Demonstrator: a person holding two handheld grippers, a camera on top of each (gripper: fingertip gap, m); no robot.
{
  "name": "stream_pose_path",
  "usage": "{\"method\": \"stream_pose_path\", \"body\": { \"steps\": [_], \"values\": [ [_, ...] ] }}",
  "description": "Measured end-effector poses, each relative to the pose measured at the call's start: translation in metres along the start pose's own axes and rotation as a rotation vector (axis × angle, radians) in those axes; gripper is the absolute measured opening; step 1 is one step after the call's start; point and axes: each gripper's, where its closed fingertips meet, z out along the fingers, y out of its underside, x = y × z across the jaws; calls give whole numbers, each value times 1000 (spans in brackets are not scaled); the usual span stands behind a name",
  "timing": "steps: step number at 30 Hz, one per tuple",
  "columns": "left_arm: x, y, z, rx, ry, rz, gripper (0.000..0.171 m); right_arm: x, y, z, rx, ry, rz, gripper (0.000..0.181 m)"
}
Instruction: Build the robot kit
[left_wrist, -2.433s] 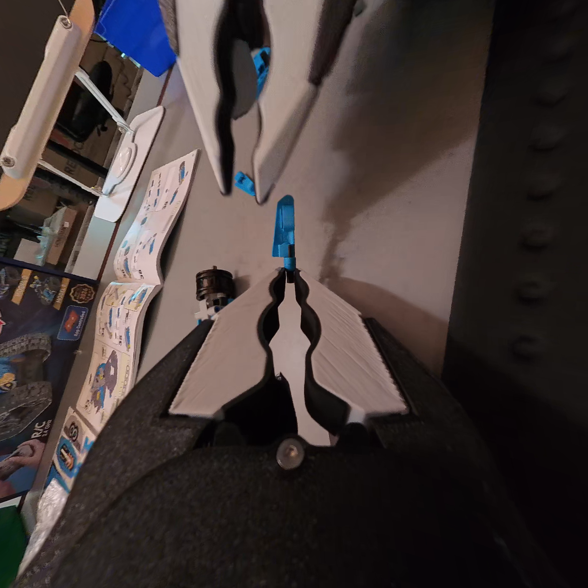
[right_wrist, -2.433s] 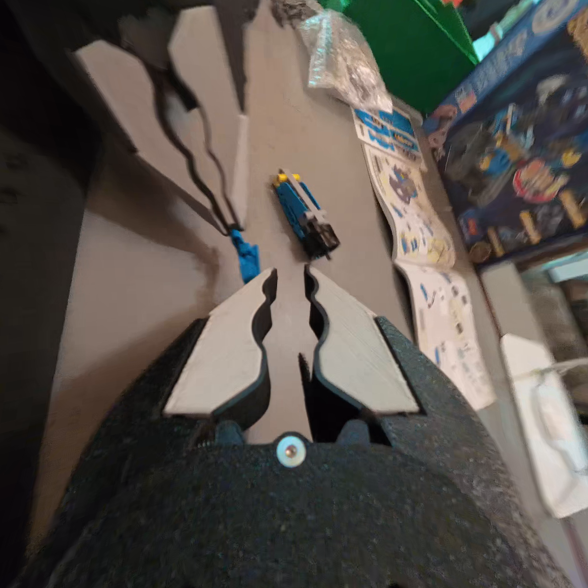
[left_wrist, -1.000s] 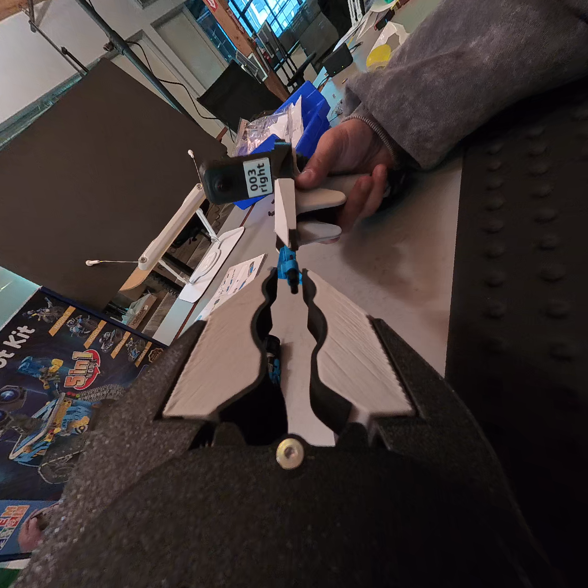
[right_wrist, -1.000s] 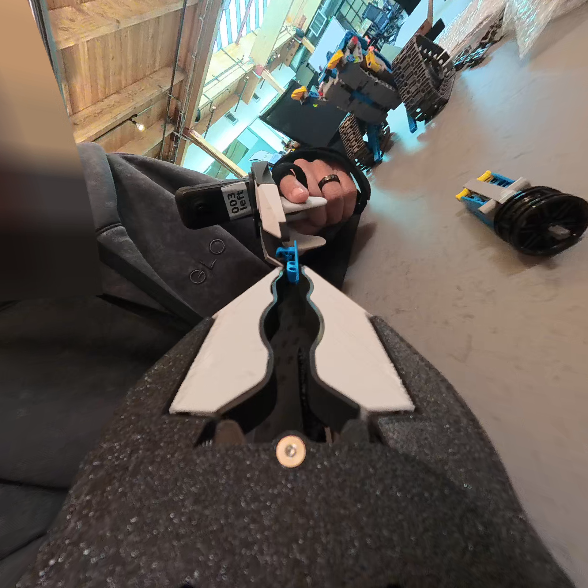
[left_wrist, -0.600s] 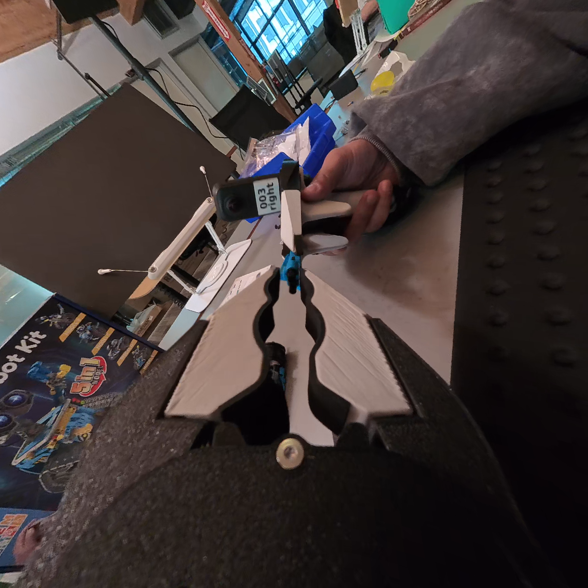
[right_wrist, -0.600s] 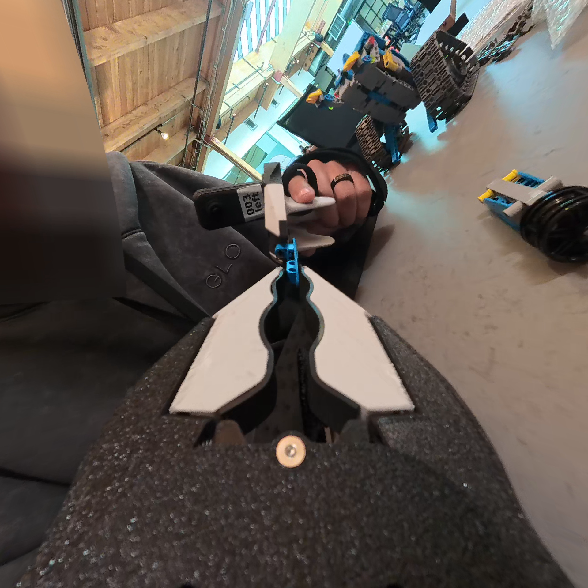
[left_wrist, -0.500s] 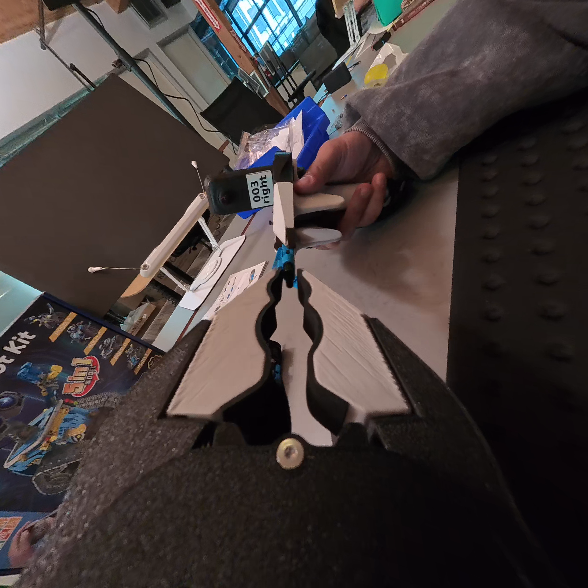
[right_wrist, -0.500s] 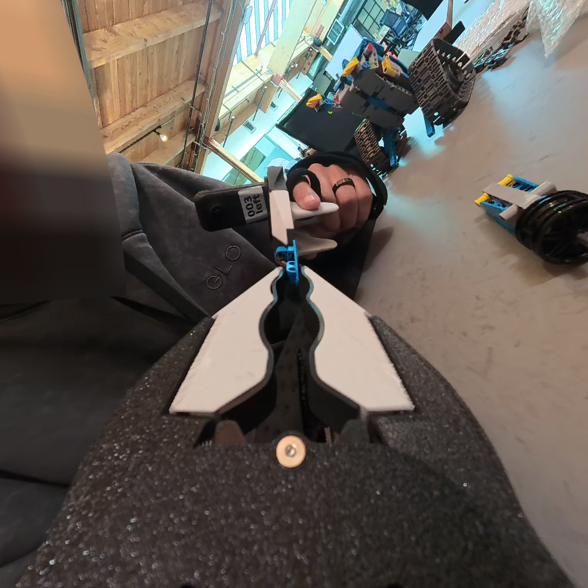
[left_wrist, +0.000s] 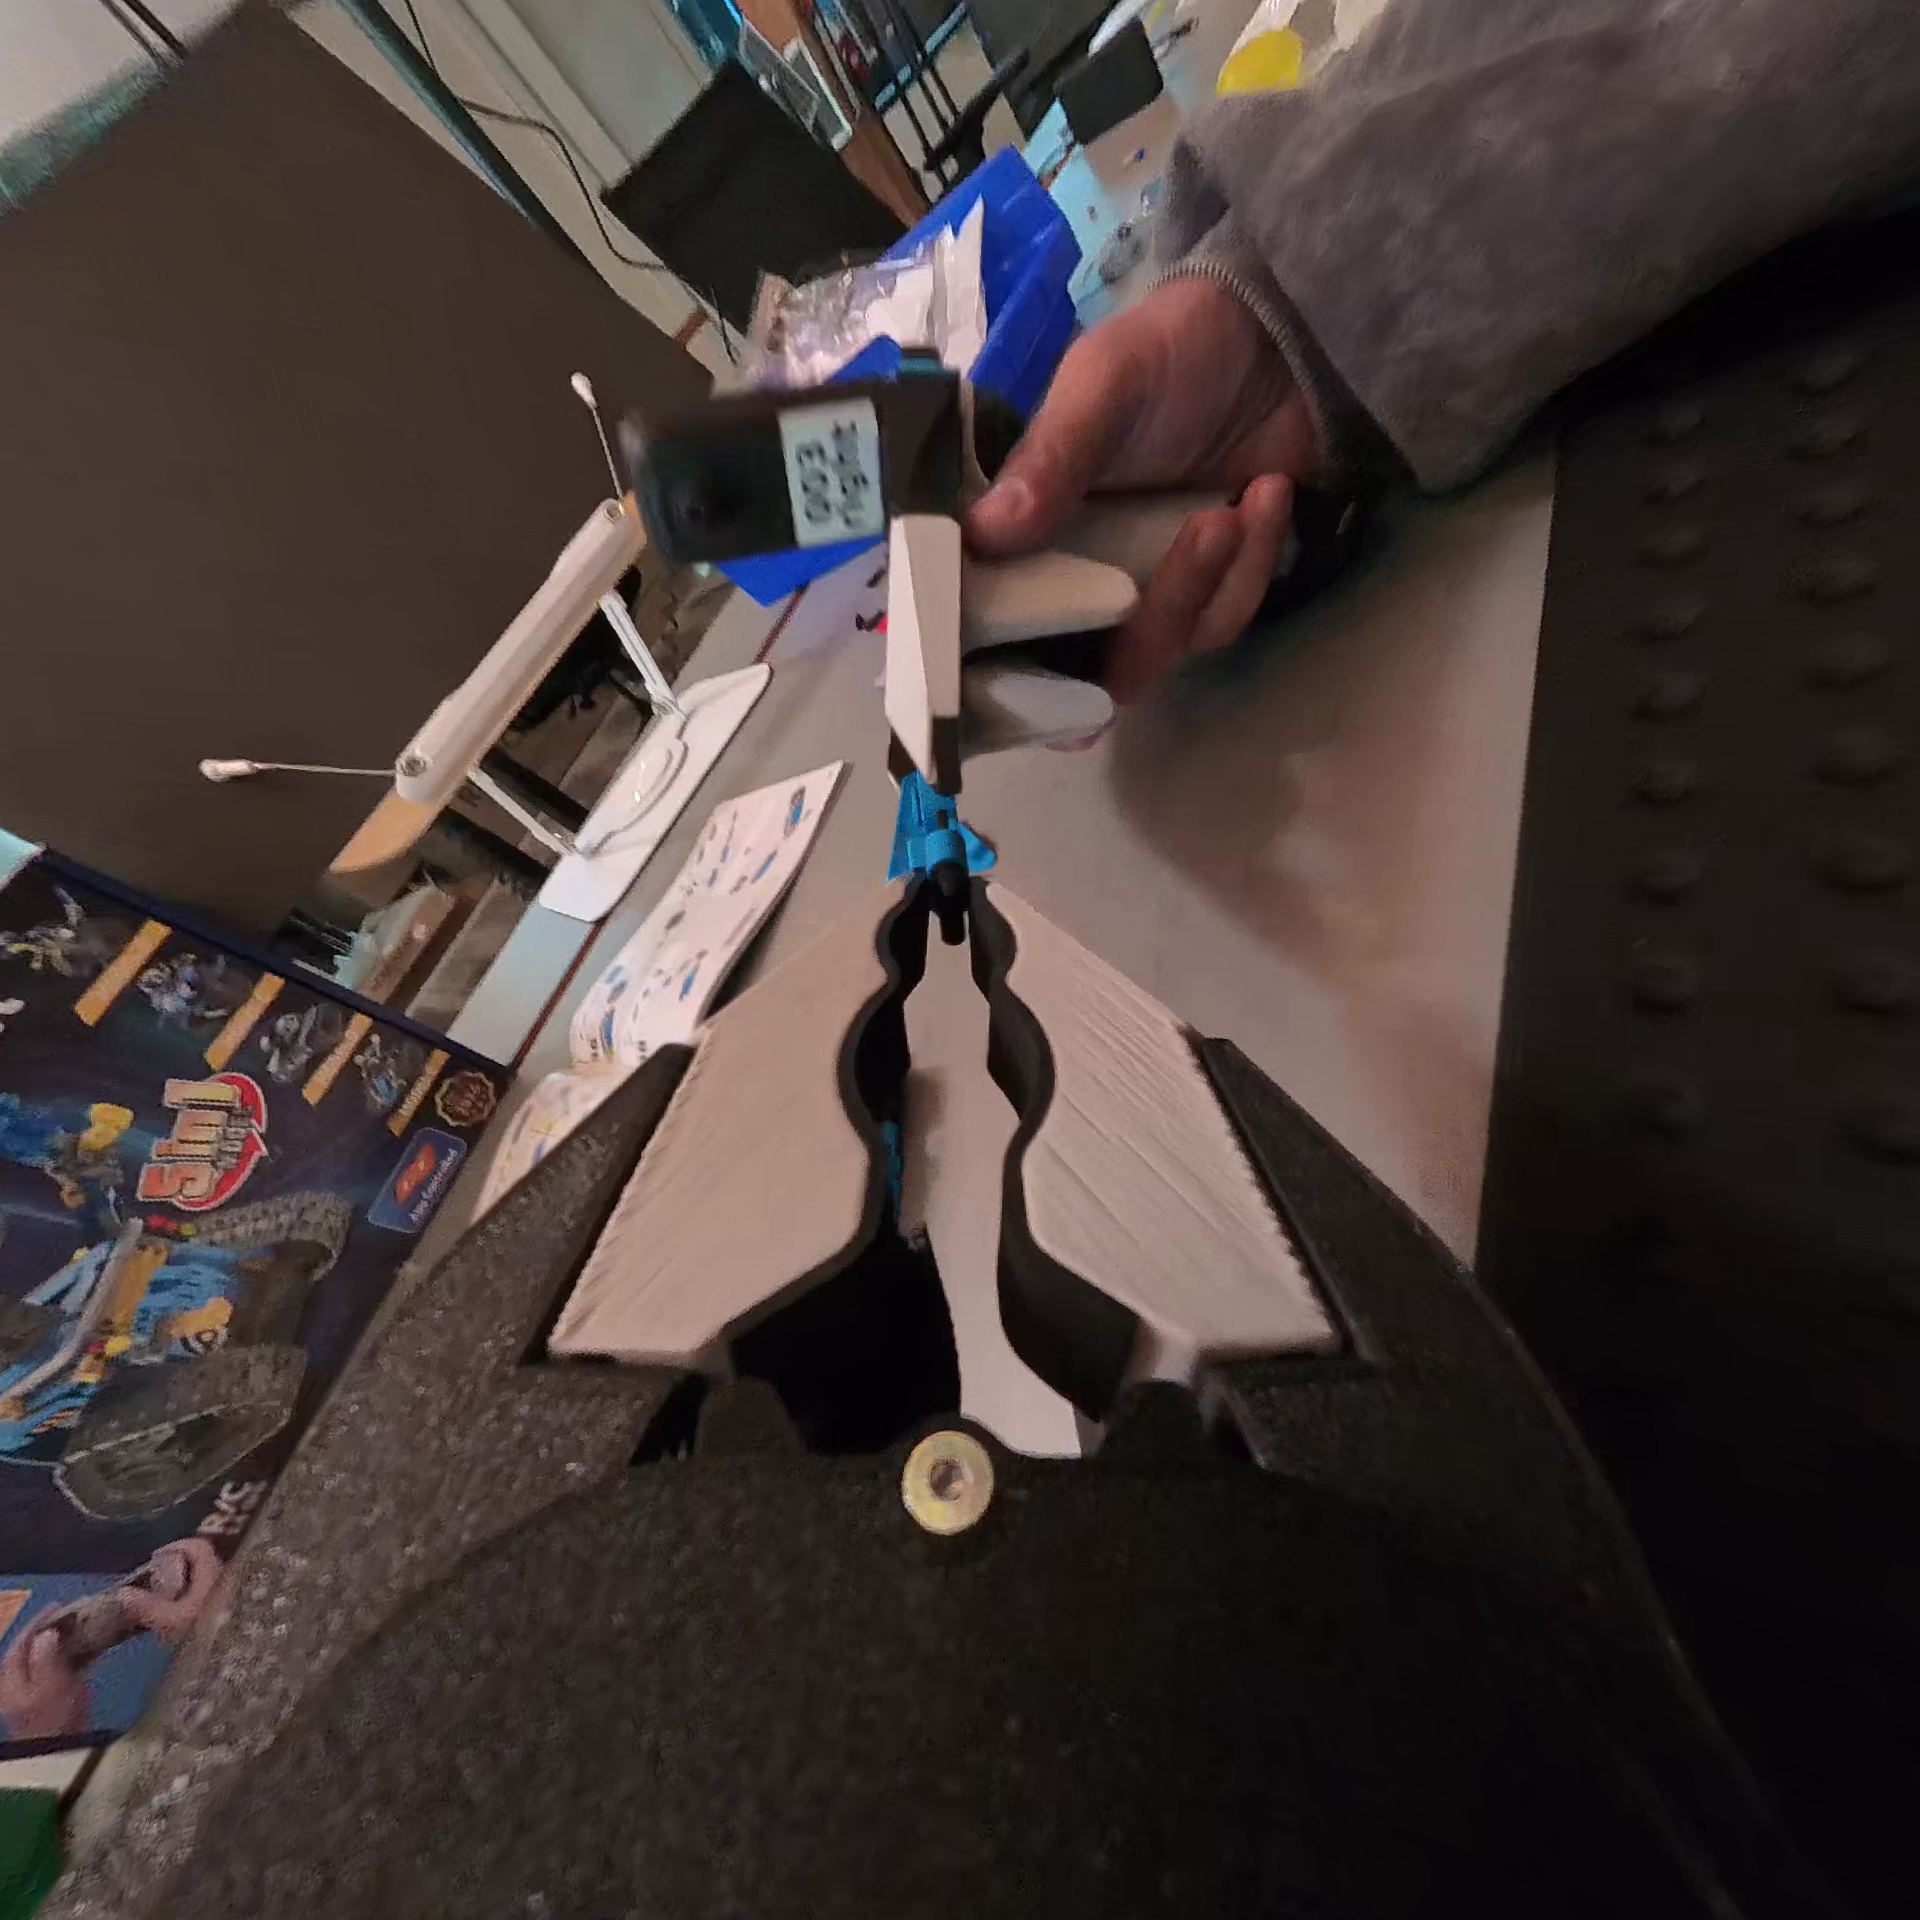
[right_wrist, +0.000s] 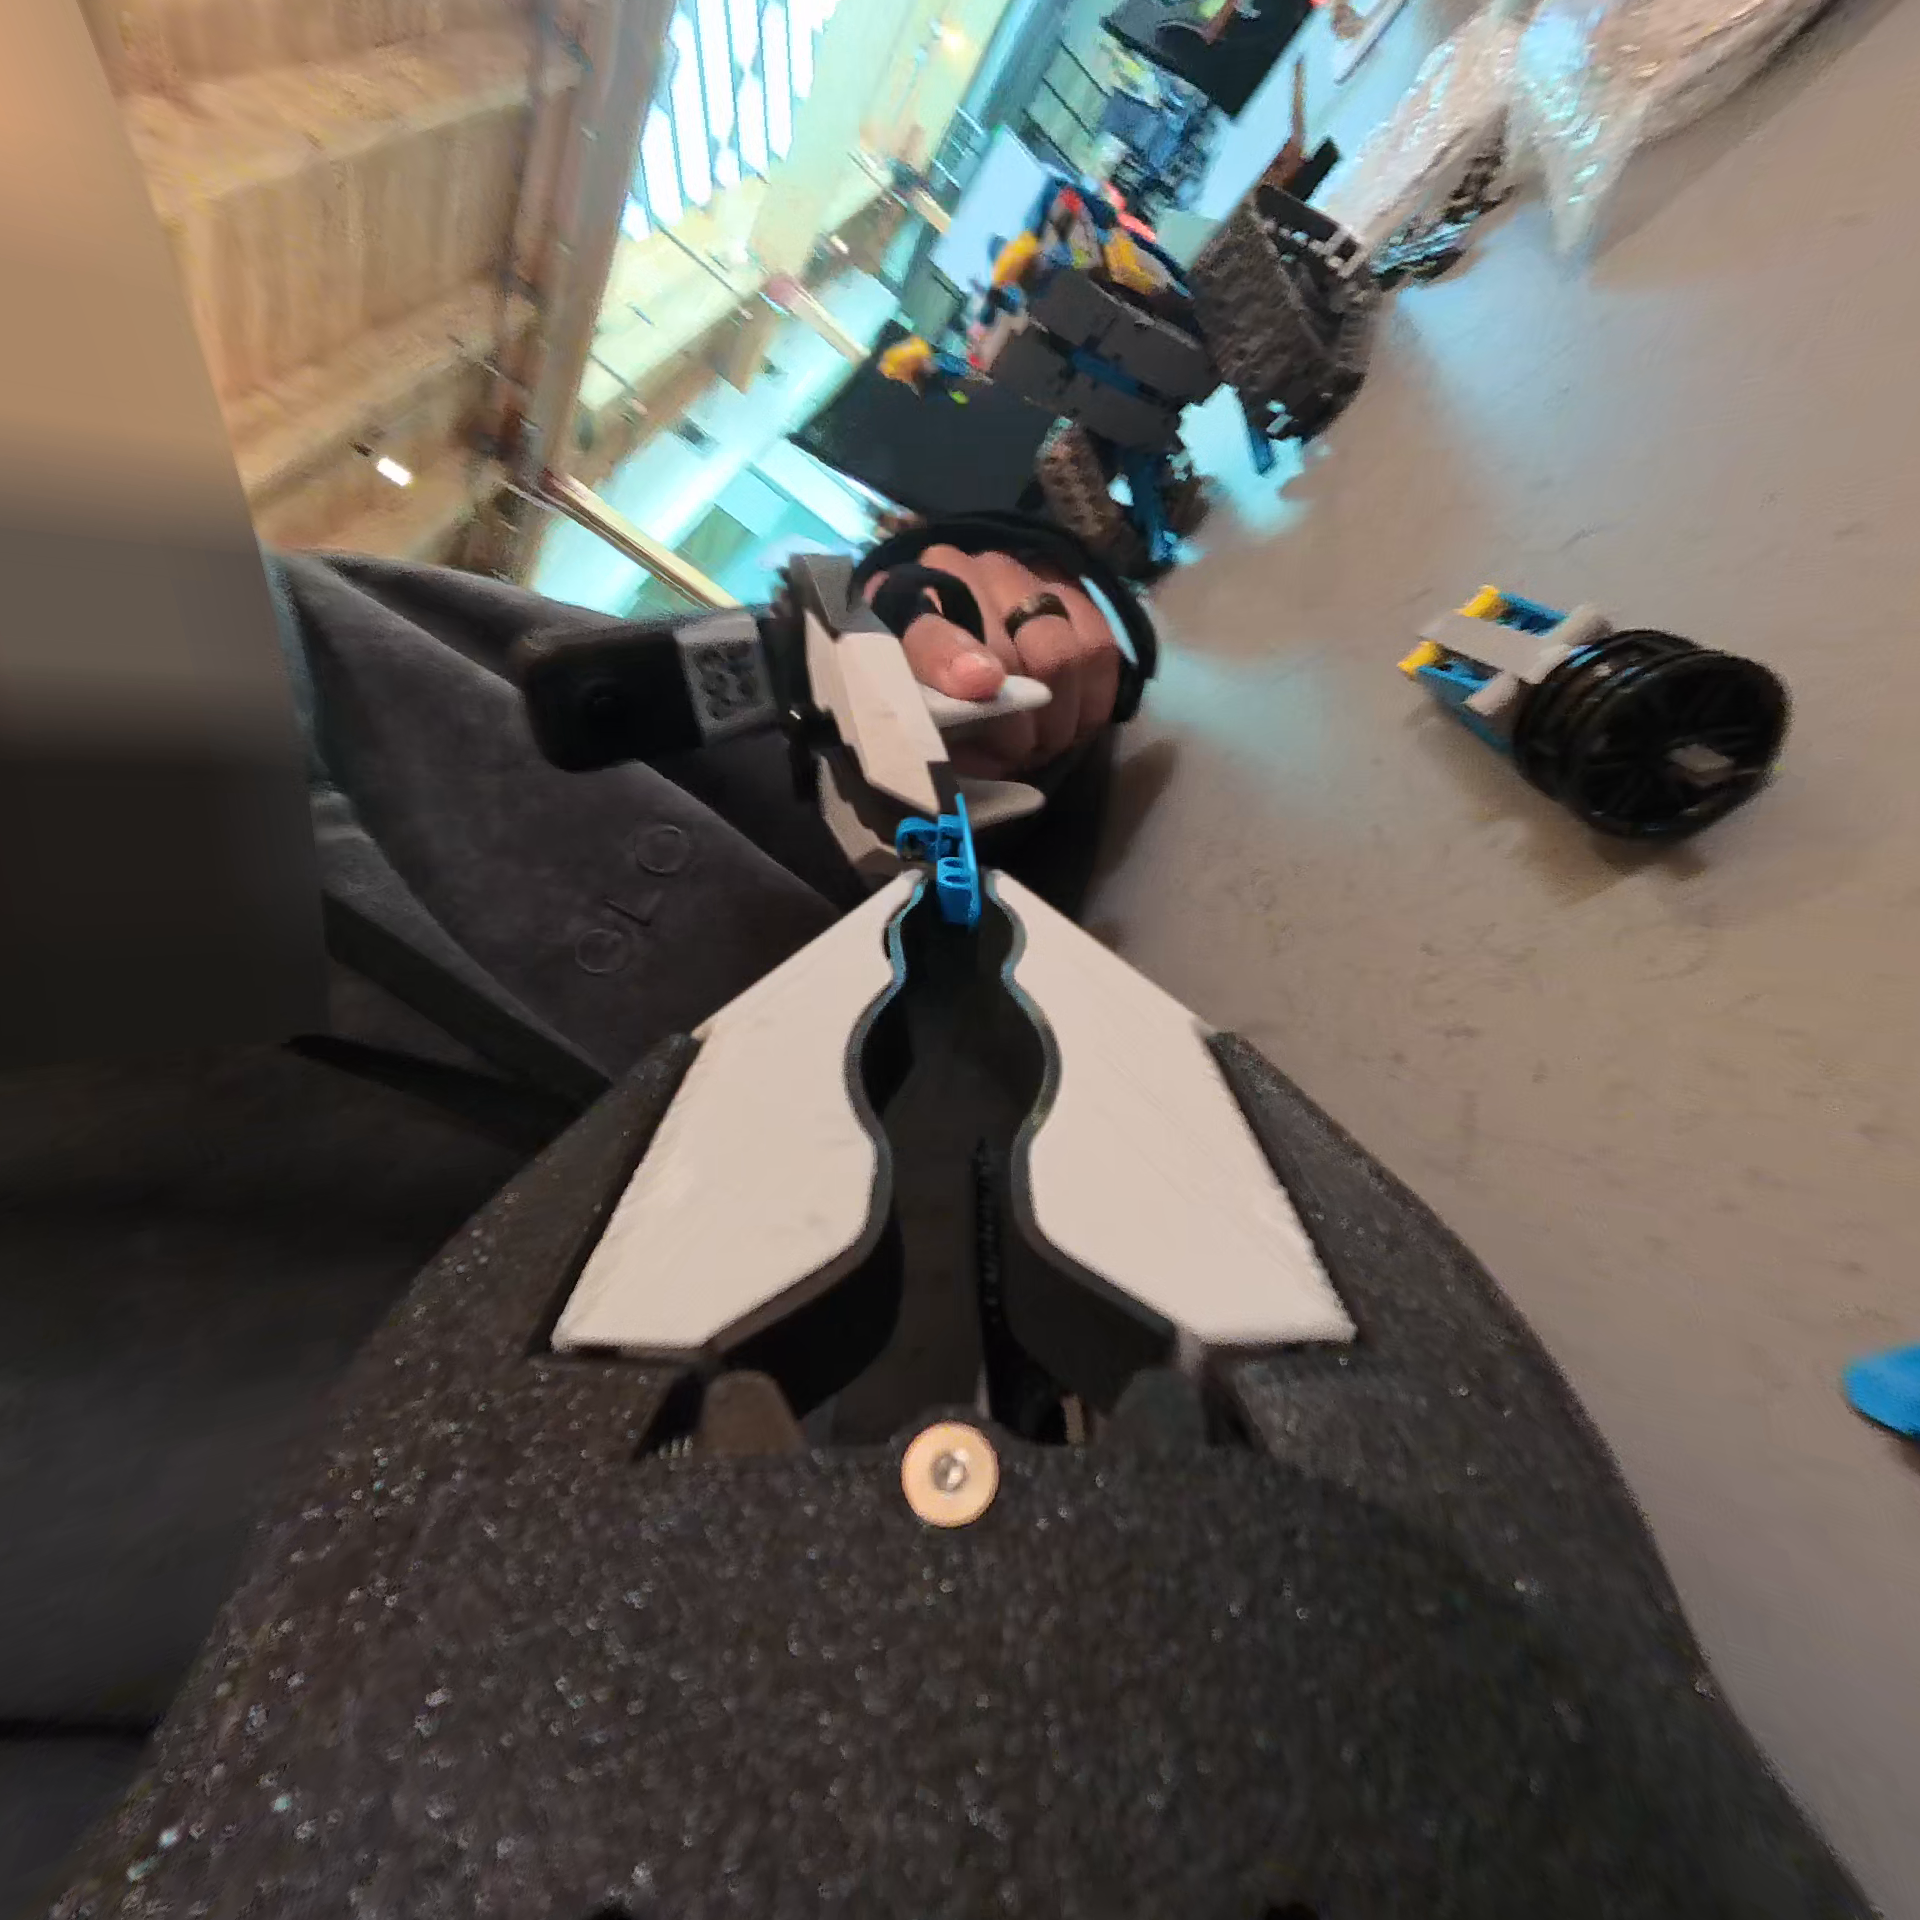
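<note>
My left gripper (left_wrist: 943, 902) is shut on a thin black pin that sticks out of a small blue building piece (left_wrist: 925, 840). My right gripper (right_wrist: 948, 894) is shut on a small blue holed piece (right_wrist: 954, 883). The two grippers meet tip to tip above the grey table (left_wrist: 1299, 831), and the blue pieces touch between them. In the left wrist view the right gripper (left_wrist: 923, 774) comes down from above, held by a hand (left_wrist: 1153, 468). In the right wrist view the left gripper (right_wrist: 930, 805) is held by a hand with a ring (right_wrist: 1023, 644).
A black wheel on a blue, grey and yellow frame (right_wrist: 1621, 717) lies on the table. An open instruction booklet (left_wrist: 717, 904), a printed kit box (left_wrist: 156, 1195) and a white lamp base (left_wrist: 655, 779) lie left. A black studded mat (left_wrist: 1714, 935) is right. A built model (right_wrist: 1122, 343) stands behind. Both grippers' tips are close together, under 4 cm apart.
Earlier both grippers pointed down at the table and the right was open. The right has shut on a blue piece, both have lifted, and they now hold tip to tip, slightly shifted.
</note>
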Motion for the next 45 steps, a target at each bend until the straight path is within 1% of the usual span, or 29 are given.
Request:
{"method": "stream_pose_path", "body": {
  "steps": [1, 2, 3, 4, 6, 7, 8, 9, 10, 12, 15, 18, 22, 26, 29, 32, 34, 36, 38, 40, 44, 45],
  "values": [
    [-1, 3, 1, -15, 2, -17, 6, 6, 1, -3, -29, 69, -48, 11],
    [-5, 7, 1, -34, -11, -40, 6, 12, -3, -12, -36, 153, -108, 22],
    [-9, 12, 1, -48, -15, -76, 5, 17, -11, -26, -26, 243, -168, 28],
    [-12, 18, 2, -69, -11, -124, 6, 27, -19, -45, -11, 361, -226, 30],
    [-20, 30, 4, -114, -24, -198, 6, 57, -28, -89, -7, 656, -330, 30],
    [-21, 34, 5, -128, -18, -230, 6, 73, -26, -107, -28, 778, -347, 32],
    [-21, 39, 7, -146, -11, -257, 6, 85, -19, -117, -76, 846, -334, 34],
    [-21, 43, 8, -164, -9, -273, 7, 93, -9, -119, -130, 868, -305, 34],
    [-21, 46, 8, -178, -5, -281, 7, 100, -2, -119, -177, 883, -280, 34],
    [-18, 48, 9, -186, 8, -284, 7, 109, 6, -119, -243, 927, -288, 35],
    [-14, 48, 10, -195, 16, -247, 7, 105, 2, -107, -248, 904, -351, 31],
    [-11, 50, 11, -216, 19, -223, 7, 110, 7, -105, -286, 920, -350, 32],
    [-14, 52, 11, -213, 21, -262, 7, 110, 5, -105, -285, 952, -377, 31],
    [-14, 52, 11, -212, 24, -277, 6, 108, -3, -106, -232, 977, -376, 31],
    [-13, 53, 12, -220, 27, -266, 7, 113, -5, -109, -210, 1018, -351, 39],
    [-12, 53, 12, -223, 28, -263, 7, 116, -6, -109, -215, 1045, -356, 40],
    [-14, 52, 12, -215, 20, -263, 7, 115, -5, -107, -217, 1040, -366, 40],
    [-16, 49, 11, -199, 10, -261, 7, 113, -1, -100, -216, 988, -339, 36],
    [-15, 50, 11, -205, 17, -262, 7, 112, 0, -95, -208, 963, -313, 37],
    [-14, 52, 12, -214, 17, -254, 7, 108, 4, -88, -239, 924, -344, 28],
    [-13, 56, 12, -234, 21, -260, 7, 103, 8, -74, -289, 905, -405, 27],
    [-12, 58, 12, -246, 26, -268, 7, 101, 7, -72, -302, 921, -458, 20]
  ]
}}
